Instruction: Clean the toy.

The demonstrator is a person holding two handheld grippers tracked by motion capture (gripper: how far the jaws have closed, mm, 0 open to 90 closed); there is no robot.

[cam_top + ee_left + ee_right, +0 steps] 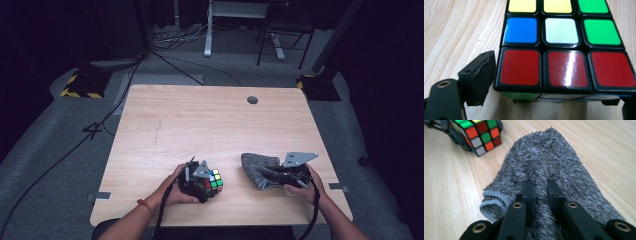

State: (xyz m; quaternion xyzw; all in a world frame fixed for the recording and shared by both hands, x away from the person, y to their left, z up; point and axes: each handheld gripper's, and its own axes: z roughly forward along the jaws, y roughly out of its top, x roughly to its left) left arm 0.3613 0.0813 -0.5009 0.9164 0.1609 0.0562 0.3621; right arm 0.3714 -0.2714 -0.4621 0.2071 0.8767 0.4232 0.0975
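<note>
Nearest the person, at about seven o'clock on the wooden table, the left gripper has the puzzle cube between its jaws. In the left gripper view the one jaw that shows lies flat against the side of the cube, beside the red bottom row; the other is cut off at the lower right corner, so I judge the cube grasped by two opposite faces. It should handle as a stiff, light block with glossy stickers that could slip, and its layers turn freely, so the flat middle of two facing sides is the place to pinch, not a corner.

At about five o'clock the right gripper is clenched on a raised fold of the grey fuzzy cloth. It looks soft, limp and light; it will sag and drag, so a pinched ridge or the hemmed edge serves best.

Farther off, the tabletop carries a round cable hole at one o'clock. The cloth's underside and the pad tips buried in pile are hidden
</note>
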